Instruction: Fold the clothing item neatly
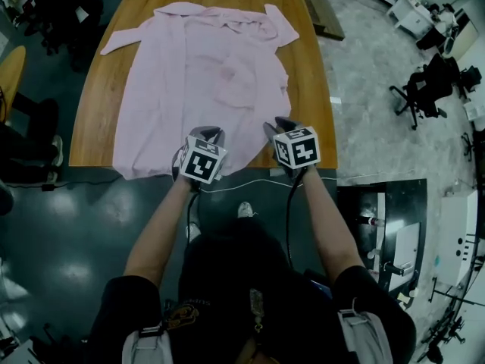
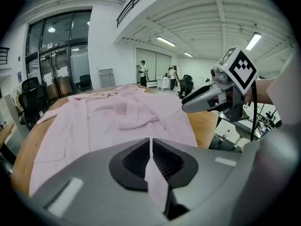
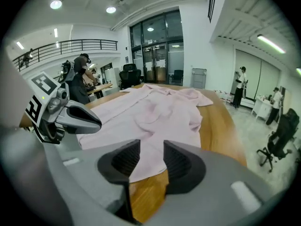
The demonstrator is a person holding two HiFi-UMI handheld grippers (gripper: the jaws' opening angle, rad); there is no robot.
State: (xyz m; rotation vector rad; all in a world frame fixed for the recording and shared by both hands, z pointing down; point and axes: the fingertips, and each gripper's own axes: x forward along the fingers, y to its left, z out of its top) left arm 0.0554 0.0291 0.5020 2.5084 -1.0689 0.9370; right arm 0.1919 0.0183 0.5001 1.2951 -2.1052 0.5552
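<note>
Hem first: left claw is clamped on a thin fold of the pink shirt, right claw hangs just beside it with jaws apart, nothing pinched. Shirt lies flat on the wooden bench, long axis running 6 to 12 o'clock away from both claws, collar at the far end. Soft floppy cloth, a bit rumpled around the chest pocket and collar.

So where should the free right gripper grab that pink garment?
Probably the bottom hem of the pink garment, right-hand corner, from the table's near edge: it lies flat at that edge, and the right gripper's open fingers face it.
</note>
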